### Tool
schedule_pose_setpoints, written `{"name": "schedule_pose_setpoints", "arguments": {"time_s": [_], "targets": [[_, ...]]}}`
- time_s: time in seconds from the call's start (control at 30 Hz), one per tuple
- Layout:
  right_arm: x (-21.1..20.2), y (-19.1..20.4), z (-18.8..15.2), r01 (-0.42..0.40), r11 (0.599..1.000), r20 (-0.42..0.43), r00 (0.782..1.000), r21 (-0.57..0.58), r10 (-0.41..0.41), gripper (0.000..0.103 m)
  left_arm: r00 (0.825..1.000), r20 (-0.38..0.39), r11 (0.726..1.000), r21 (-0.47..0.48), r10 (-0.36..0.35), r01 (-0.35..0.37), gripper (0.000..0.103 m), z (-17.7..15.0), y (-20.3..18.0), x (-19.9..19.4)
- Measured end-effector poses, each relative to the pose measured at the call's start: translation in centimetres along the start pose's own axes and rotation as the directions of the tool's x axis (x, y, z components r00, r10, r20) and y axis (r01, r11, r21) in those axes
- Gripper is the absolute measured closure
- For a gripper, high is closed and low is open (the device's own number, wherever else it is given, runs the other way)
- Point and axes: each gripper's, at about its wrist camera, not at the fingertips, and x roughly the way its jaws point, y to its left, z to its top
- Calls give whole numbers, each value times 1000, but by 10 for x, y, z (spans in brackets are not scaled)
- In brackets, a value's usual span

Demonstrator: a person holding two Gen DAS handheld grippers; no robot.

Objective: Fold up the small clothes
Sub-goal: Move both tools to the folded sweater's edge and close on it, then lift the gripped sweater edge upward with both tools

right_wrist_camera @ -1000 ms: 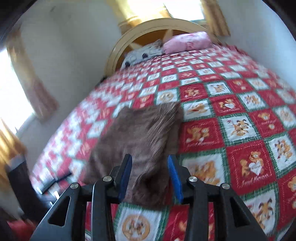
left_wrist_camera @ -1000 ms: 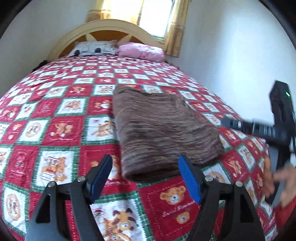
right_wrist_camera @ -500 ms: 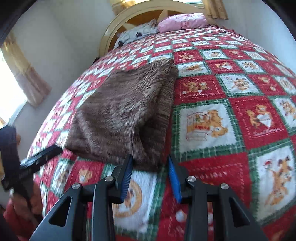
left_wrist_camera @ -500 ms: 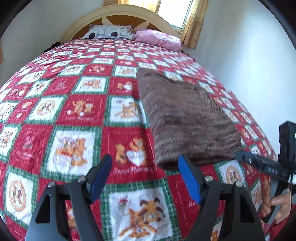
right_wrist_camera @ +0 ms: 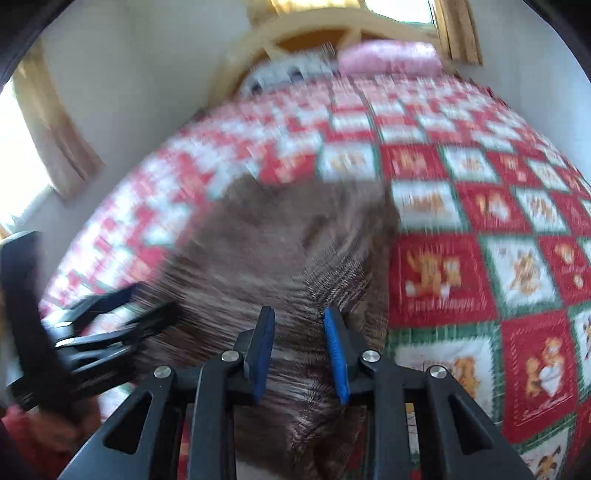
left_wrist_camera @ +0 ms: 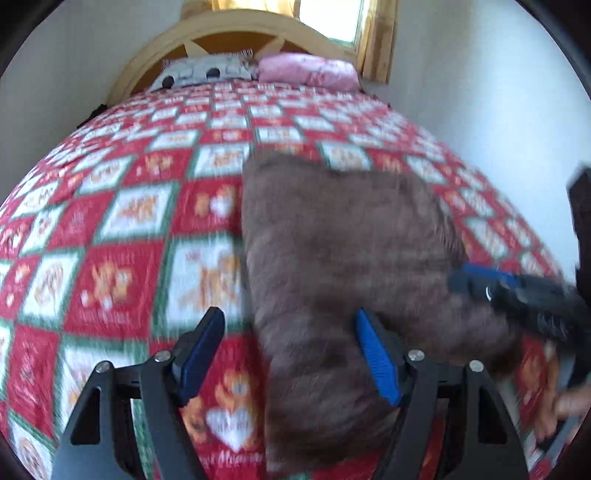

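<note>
Left wrist view: the brown knitted garment (left_wrist_camera: 343, 266) lies folded on the bed's red patchwork quilt (left_wrist_camera: 122, 229), its long axis running from 6 o'clock up toward 12 o'clock, the far short edge facing the headboard (left_wrist_camera: 229, 33) and pillows (left_wrist_camera: 306, 70). The left gripper (left_wrist_camera: 291, 350) hangs over the near end with its fingers (left_wrist_camera: 376, 362) wide apart; the garment's left edge falls between them, the 3 o'clock finger over the cloth, the 9 o'clock finger (left_wrist_camera: 199, 350) over bare quilt. Whether the pads touch cloth cannot be told through the blur. At 3 o'clock the right gripper (left_wrist_camera: 480, 284) reaches in over the garment's right edge.

Right wrist view: the garment (right_wrist_camera: 288, 266) again runs from 6 toward 12 o'clock. The right gripper (right_wrist_camera: 299, 347) sits above its near right part, its jaws having just been closing, the fingers (right_wrist_camera: 336, 350) now a narrow gap apart with cloth seen between and below them, not visibly pinched. The left gripper (right_wrist_camera: 122, 314) shows at 9 o'clock.
</note>
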Motion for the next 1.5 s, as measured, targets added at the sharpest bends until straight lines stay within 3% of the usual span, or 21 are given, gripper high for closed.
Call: {"name": "schedule_pose_setpoints", "arguments": {"time_s": [0.1, 0.2, 0.23, 0.3, 0.33, 0.37, 0.47, 0.57, 0.63, 0.7, 0.73, 0.8, 0.87, 0.97, 1.03, 1.3, 1.5], "targets": [[-3, -12, 1, -45, 998, 6, 999, 44, 45, 73, 1000, -3, 1000, -4, -14, 14, 19, -12, 7, -1], [-17, -21, 12, -83, 992, 18, 996, 91, 82, 72, 998, -27, 999, -23, -48, 47, 19, 3, 15, -6], [-25, -25, 13, -100, 989, 42, 995, 113, 96, 67, 998, -9, 998, -25, -55, 55, 20, 10, 17, -11], [-39, -38, 21, -146, 976, 124, 984, 163, 127, 35, 995, 59, 996, -29, -83, 85, 18, 29, 20, -21], [-42, -45, 24, -160, 970, 158, 979, 184, 132, 13, 992, 81, 995, -33, -95, 98, 14, 38, 21, -22], [-43, -51, 28, -168, 964, 186, 974, 205, 130, 10, 991, 90, 993, -41, -103, 107, 10, 46, 22, -21], [-20, -67, 45, -158, 948, 151, 981, 276, 119, 10, 983, 81, 978, -116, -165, 174, 9, 74, 30, -1], [11, -73, 50, -149, 938, 88, 988, 314, 127, 10, 975, 13, 947, -235, -222, 218, 13, 85, 38, 37], [30, -68, 50, -132, 947, 54, 991, 292, 121, 10, 968, -49, 931, -290, -246, 222, 22, 79, 38, 64], [46, -52, 49, -42, 977, 24, 999, 211, 38, 10, 963, -98, 926, -313, -251, 210, 24, 67, 36, 82], [49, -42, 49, -1, 988, 23, 1000, 157, -2, 10, 969, -49, 934, -280, -243, 220, 24, 61, 32, 79], [56, -27, 49, 38, 997, 9, 999, 74, -39, 13, 976, -25, 955, -215, -214, 204, 24, 55, 22, 75], [59, -19, 49, 34, 999, 18, 999, 42, -35, 29, 976, -27, 953, -219, -218, 207, 25, 55, 21, 74], [58, -15, 47, 14, 1000, 41, 999, 23, -15, 45, 975, -10, 952, -220, -222, 215, 29, 53, 22, 72], [58, -11, 45, 17, 1000, 53, 998, 9, -18, 50, 976, -4, 953, -216, -218, 212, 31, 51, 21, 69], [52, -3, 38, 32, 999, 85, 996, -35, -29, 59, 981, 24, 960, -203, -191, 191, 43, 51, 22, 65], [49, 6, 37, 78, 994, 109, 992, -73, -70, 65, 988, 49, 979, -139, -147, 152, 56, 52, 11, 59]]}}
